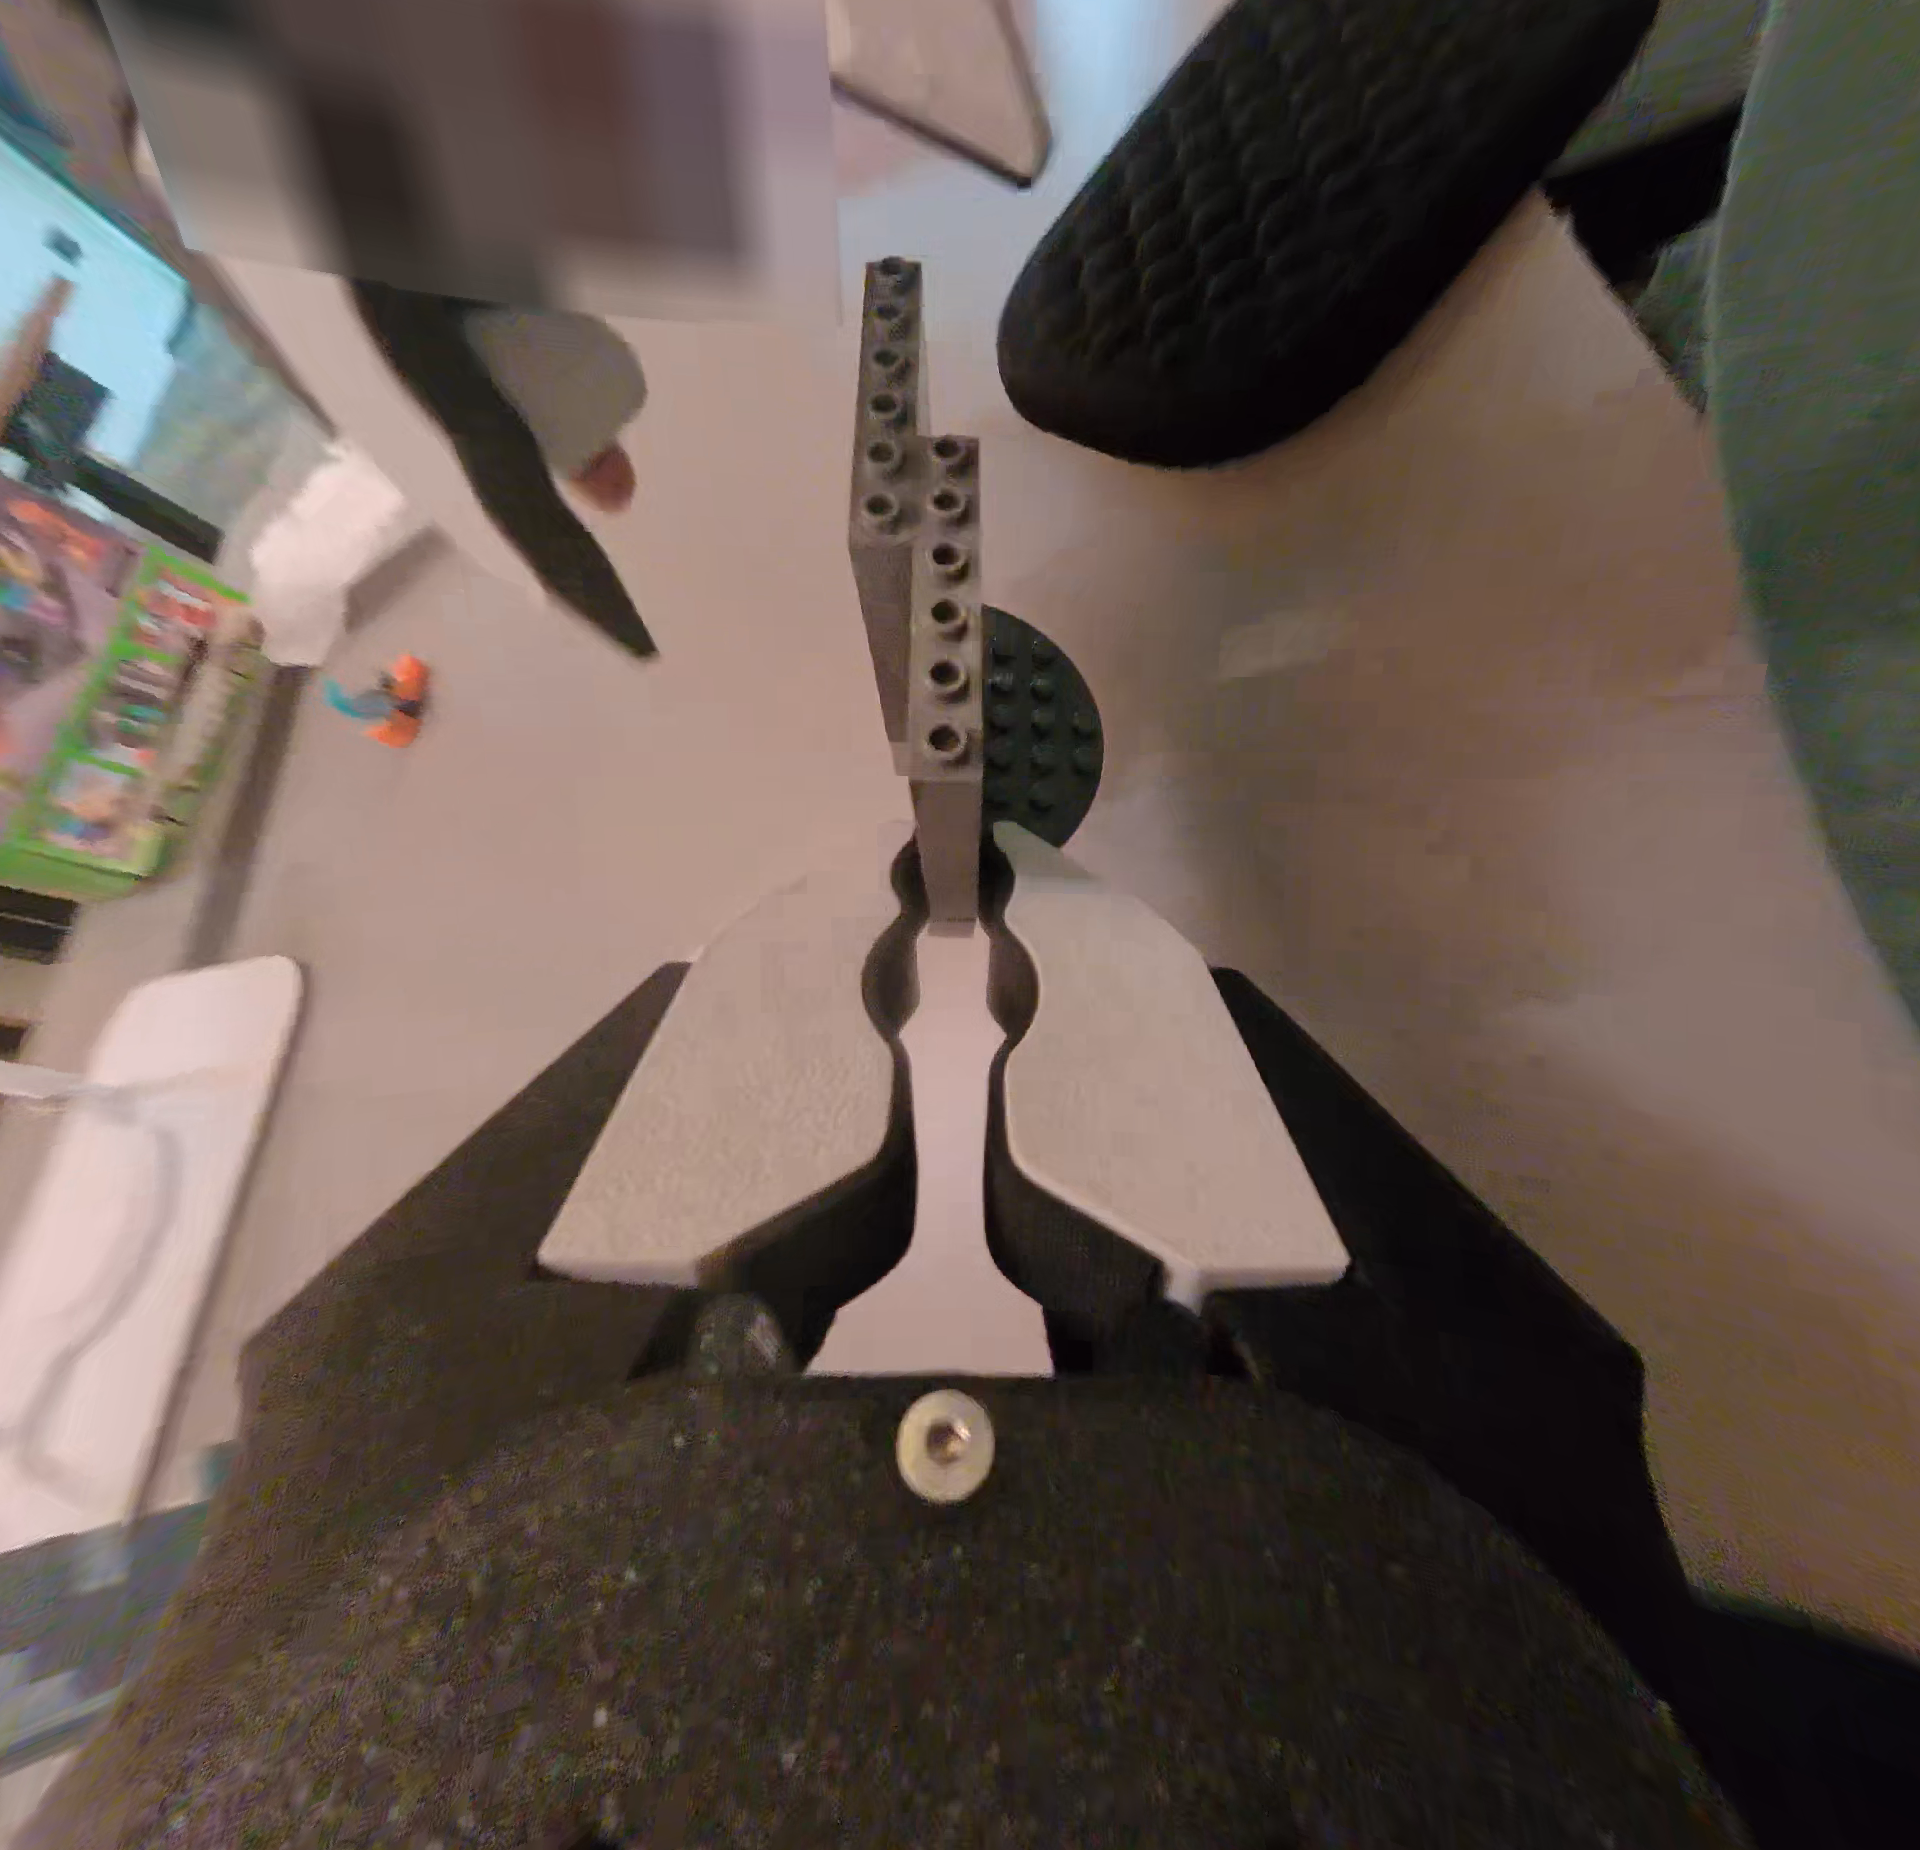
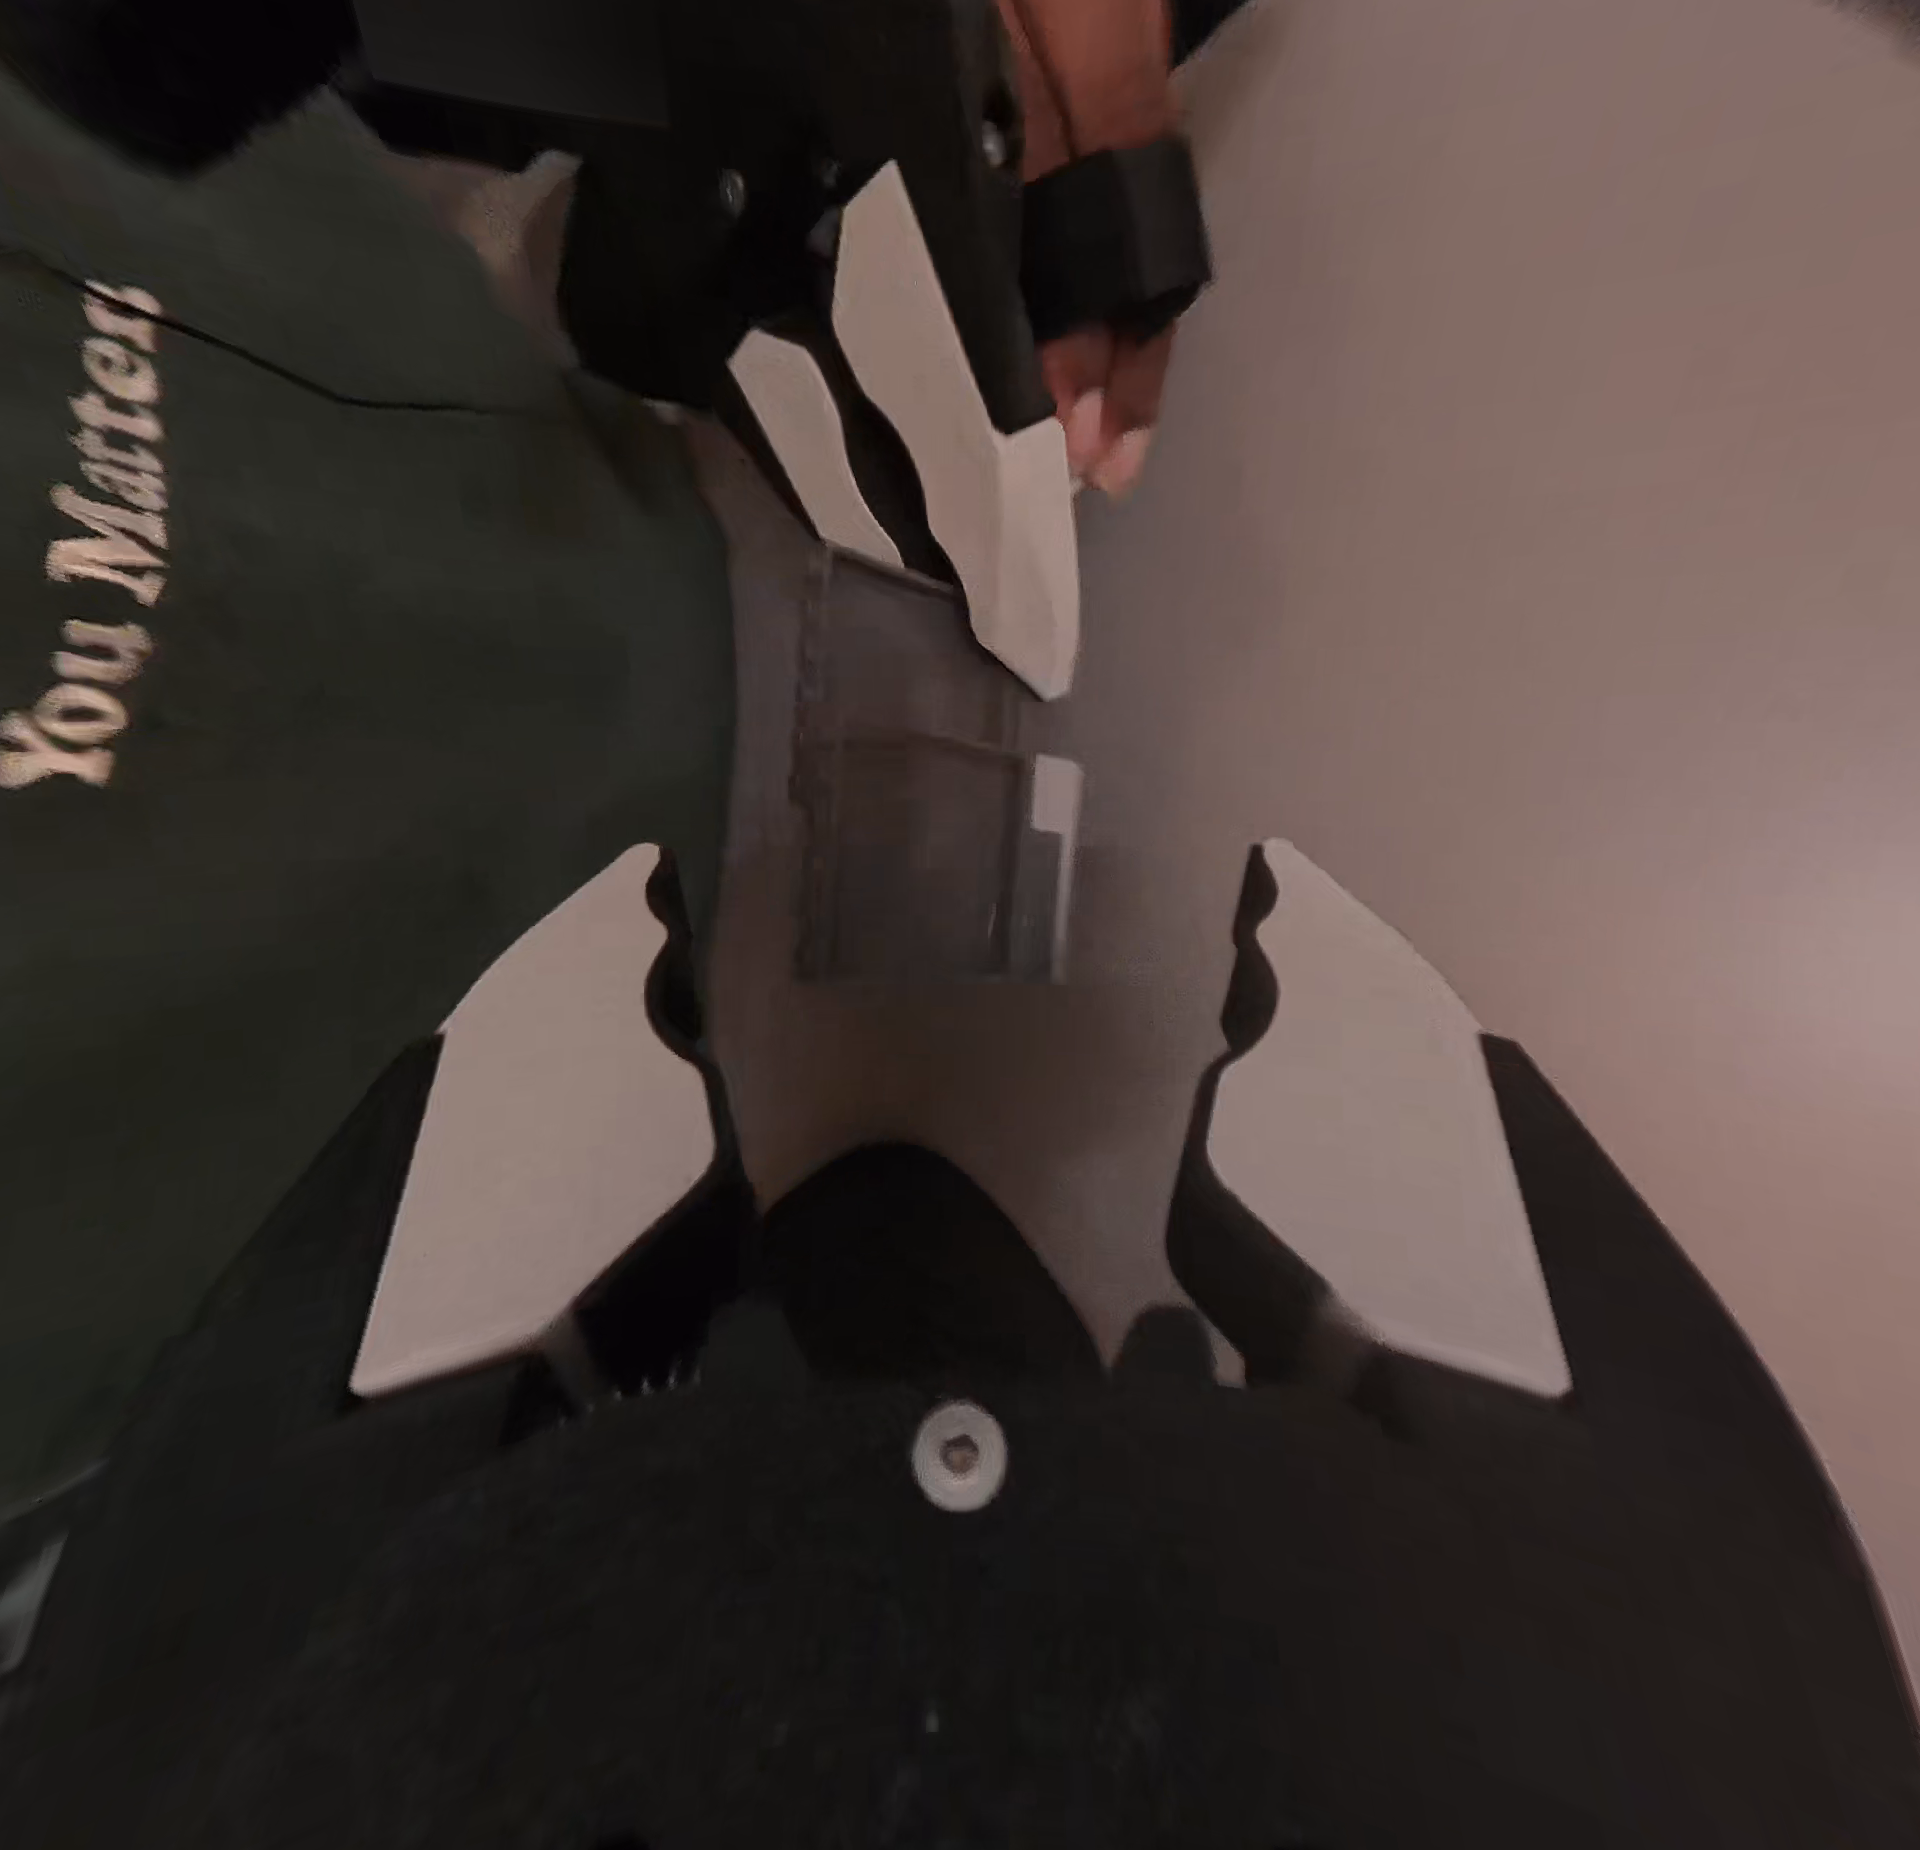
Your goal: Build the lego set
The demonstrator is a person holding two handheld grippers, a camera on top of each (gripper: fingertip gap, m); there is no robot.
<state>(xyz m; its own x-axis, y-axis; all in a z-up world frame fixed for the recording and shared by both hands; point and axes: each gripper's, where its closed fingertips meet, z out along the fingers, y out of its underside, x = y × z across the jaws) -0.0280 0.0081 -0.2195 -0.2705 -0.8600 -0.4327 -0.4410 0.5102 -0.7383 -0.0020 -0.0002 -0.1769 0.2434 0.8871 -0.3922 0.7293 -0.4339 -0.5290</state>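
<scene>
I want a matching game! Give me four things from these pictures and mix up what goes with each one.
Things:
1. left tongs
2. right tongs
3. black half-round studded Lego plate
4. small orange and teal toy piece

States:
A. lying alone on the table, far left
B. open, holding nothing
C. behind the grey bricks
D. shut on the tall grey stepped Lego brick assembly

Pairs: 1-D, 2-B, 3-C, 4-A
</scene>
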